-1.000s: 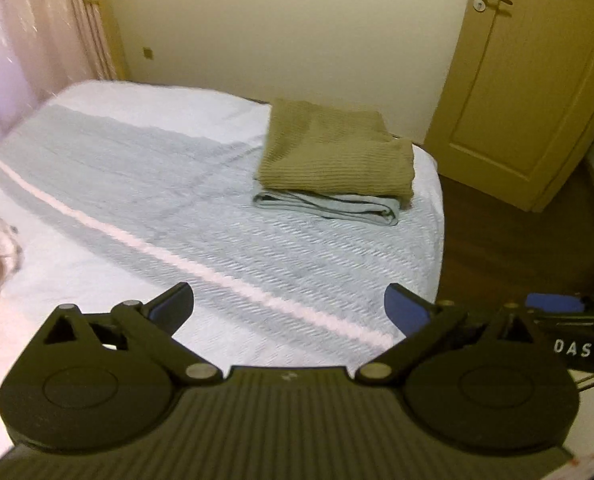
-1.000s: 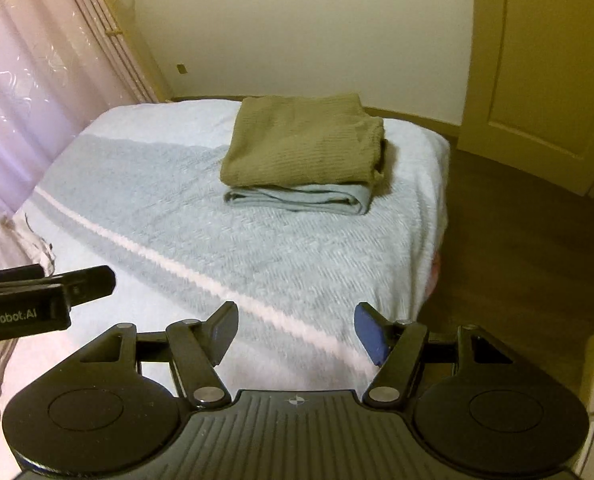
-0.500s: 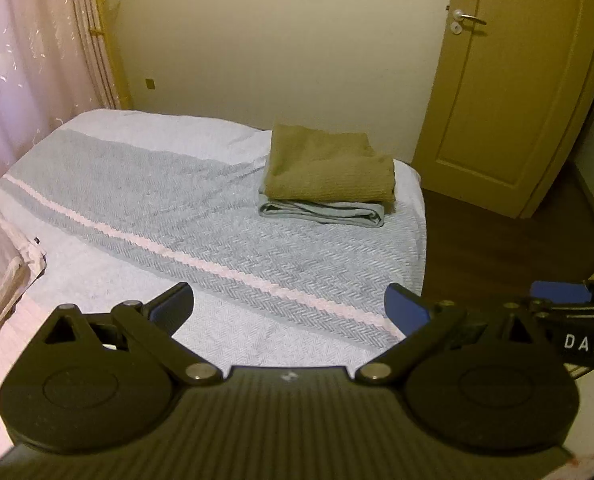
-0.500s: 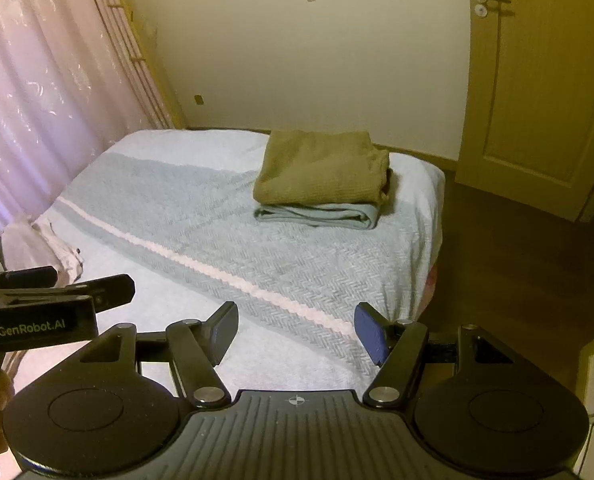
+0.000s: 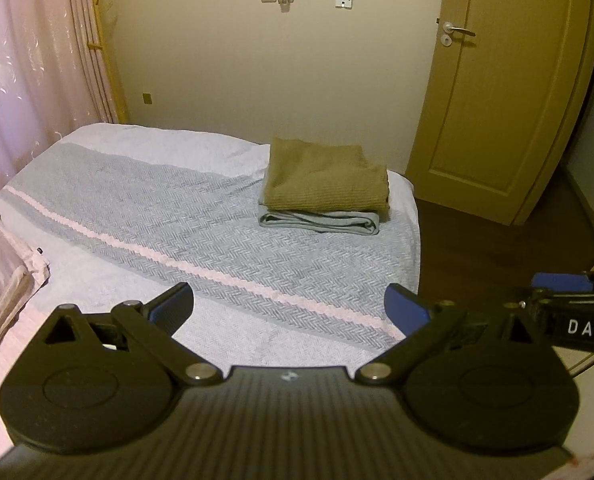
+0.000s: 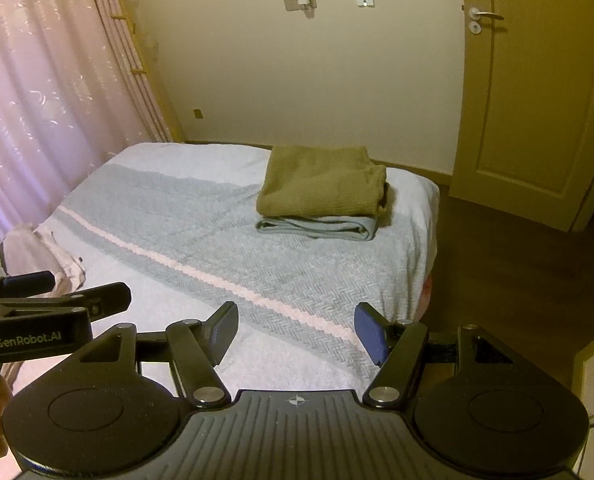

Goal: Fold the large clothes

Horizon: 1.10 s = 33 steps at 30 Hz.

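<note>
A folded olive-green knit garment (image 5: pixel 325 184) (image 6: pixel 321 182) lies on top of a folded pale grey-blue garment (image 5: pixel 319 222) (image 6: pixel 317 228) at the far right of the bed. A pinkish unfolded garment (image 5: pixel 1 272) (image 6: pixel 41 252) lies at the bed's near left edge. My left gripper (image 5: pixel 289 308) is open and holds nothing, well short of the stack. My right gripper (image 6: pixel 295 330) is also open and holds nothing, above the near part of the bed. Each gripper shows at the other view's edge.
The bed (image 5: pixel 169 216) (image 6: pixel 201 236) has a grey herringbone cover with a pale pink stripe. Pink curtains (image 6: pixel 37 100) hang on the left. A closed door (image 5: pixel 493 92) (image 6: pixel 537 92) stands at the right, with dark wood floor (image 6: pixel 497 272) beside the bed.
Both grippers have pulled back and tilted upward, away from the bed, so the stack looks smaller and more wall and door show. Both stayed open.
</note>
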Each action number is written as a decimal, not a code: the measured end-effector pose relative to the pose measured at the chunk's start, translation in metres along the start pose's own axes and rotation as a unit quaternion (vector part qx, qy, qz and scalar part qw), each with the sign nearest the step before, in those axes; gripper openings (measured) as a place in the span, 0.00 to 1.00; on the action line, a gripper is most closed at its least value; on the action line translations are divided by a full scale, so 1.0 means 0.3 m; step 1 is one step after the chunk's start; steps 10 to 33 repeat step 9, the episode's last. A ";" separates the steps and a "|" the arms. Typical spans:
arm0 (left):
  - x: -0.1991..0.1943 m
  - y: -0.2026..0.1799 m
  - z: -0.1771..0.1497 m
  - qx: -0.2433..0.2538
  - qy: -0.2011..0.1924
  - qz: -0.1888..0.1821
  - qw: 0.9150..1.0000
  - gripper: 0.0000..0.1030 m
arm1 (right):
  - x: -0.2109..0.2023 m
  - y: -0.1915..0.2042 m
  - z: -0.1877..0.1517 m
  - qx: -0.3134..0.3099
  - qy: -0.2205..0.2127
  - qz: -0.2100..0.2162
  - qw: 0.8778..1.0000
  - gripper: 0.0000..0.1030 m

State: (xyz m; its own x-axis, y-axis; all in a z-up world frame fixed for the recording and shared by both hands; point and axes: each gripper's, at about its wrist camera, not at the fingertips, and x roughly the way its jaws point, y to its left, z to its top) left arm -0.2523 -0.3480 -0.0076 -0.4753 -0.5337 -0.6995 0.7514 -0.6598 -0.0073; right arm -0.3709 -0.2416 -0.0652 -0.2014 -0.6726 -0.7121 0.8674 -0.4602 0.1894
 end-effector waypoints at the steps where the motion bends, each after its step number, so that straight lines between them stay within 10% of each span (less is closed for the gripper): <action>1: -0.002 -0.002 0.000 0.001 0.000 -0.001 1.000 0.98 | -0.001 -0.002 -0.002 0.001 0.000 0.000 1.000 0.60; 33: 0.001 -0.039 0.008 0.009 -0.002 -0.004 1.000 0.97 | -0.010 -0.037 -0.008 0.006 -0.004 -0.001 1.000 0.60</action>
